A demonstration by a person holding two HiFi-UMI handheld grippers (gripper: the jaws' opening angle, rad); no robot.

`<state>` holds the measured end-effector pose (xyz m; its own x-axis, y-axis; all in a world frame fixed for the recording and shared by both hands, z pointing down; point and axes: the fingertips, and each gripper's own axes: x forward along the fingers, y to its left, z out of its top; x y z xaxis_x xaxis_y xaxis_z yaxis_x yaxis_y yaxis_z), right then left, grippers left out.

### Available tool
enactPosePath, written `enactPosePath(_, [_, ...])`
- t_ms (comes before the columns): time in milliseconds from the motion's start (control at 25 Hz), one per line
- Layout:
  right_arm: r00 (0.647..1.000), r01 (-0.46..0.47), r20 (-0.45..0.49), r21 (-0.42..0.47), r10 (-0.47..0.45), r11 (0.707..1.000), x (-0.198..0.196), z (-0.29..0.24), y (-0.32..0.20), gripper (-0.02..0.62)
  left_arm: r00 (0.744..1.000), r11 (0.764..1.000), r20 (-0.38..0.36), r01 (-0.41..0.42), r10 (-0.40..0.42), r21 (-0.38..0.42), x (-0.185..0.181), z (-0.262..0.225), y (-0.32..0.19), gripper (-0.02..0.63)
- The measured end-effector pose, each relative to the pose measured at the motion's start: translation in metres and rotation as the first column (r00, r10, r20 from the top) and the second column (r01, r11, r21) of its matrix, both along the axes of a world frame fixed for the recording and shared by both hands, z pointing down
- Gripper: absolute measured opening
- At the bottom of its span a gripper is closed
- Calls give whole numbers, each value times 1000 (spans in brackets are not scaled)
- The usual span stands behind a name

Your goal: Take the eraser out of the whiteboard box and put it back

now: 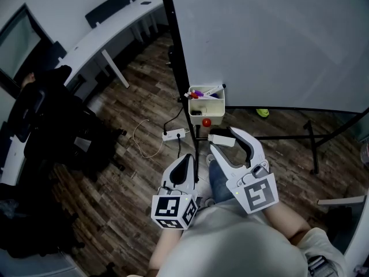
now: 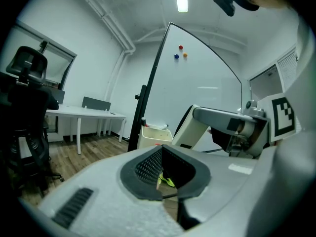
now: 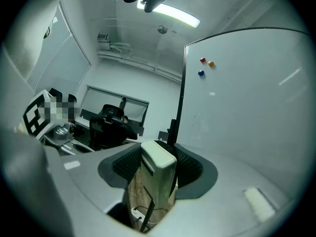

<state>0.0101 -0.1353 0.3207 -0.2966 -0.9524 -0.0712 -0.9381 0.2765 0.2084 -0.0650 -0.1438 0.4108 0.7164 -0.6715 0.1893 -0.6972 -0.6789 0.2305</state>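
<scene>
1. One half of the job looks done: the eraser [image 1: 221, 138] is out of the whiteboard box [image 1: 212, 110].
2. My right gripper [image 3: 158, 169] has its jaws squeezed on the eraser, one pad on each side. It holds the eraser up in the air.
3. The eraser is just on the near side of the box, above the wood floor [image 1: 144, 103]. It does not touch the box.
4. My left gripper [image 2: 167, 177] has its jaws closed together with nothing in them. It hangs close to me, left of the right one.
5. The box hangs at the bottom edge of the whiteboard [image 1: 271, 39]. Some pens [image 1: 205, 92] lie in it.
6. I think the putting back is what is left. I need to move the eraser over the box, lower it in, and open my right jaws.
</scene>
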Motion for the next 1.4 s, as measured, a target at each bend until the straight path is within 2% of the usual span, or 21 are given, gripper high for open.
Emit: enactPosePath(1400, [1000,-25,11,37,24,999,23,-16,-56,215,1000,1000,-2,-17,17,-19,22,5,-51,2])
